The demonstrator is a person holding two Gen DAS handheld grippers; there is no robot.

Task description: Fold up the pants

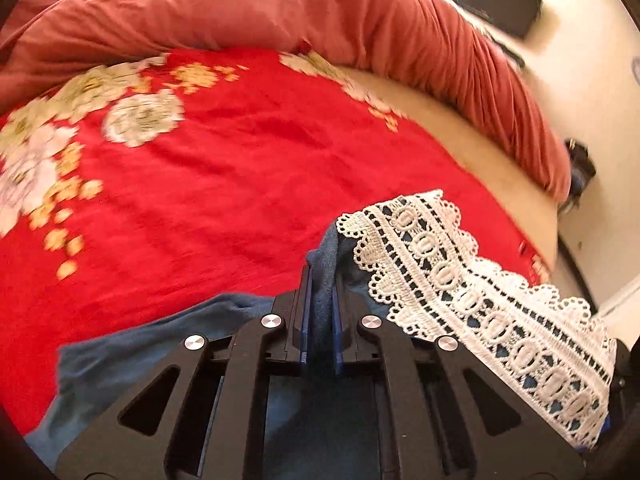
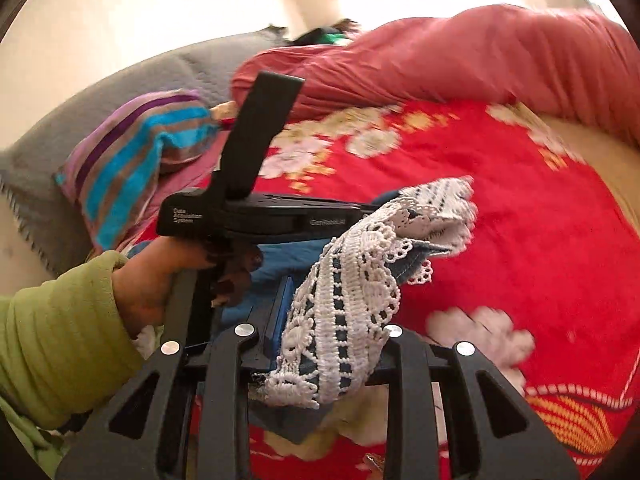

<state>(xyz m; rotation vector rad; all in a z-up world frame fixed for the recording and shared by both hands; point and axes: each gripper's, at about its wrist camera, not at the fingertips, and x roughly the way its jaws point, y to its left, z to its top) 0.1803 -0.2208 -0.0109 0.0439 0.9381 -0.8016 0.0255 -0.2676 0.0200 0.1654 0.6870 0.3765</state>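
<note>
The pants are blue (image 1: 120, 356) with a wide white lace hem (image 1: 460, 288), and they lie on a red floral bedspread (image 1: 240, 180). My left gripper (image 1: 321, 276) is shut on a fold of the blue cloth, with the lace draped over its right side. In the right wrist view the lace hem (image 2: 348, 292) is bunched between the jaws of my right gripper (image 2: 336, 308), which is shut on it. The lace hides the right finger. The left gripper (image 2: 376, 206) shows there too, held by a hand (image 2: 160, 280) in a green sleeve (image 2: 60, 340), its tip at the same lace edge.
A salmon-pink duvet (image 1: 320, 8) is heaped along the far side of the bed. A striped pillow (image 2: 132, 160) and a grey blanket (image 2: 160, 76) lie at the left. A black object (image 1: 496, 0) sits on the pale floor beyond the bed's edge.
</note>
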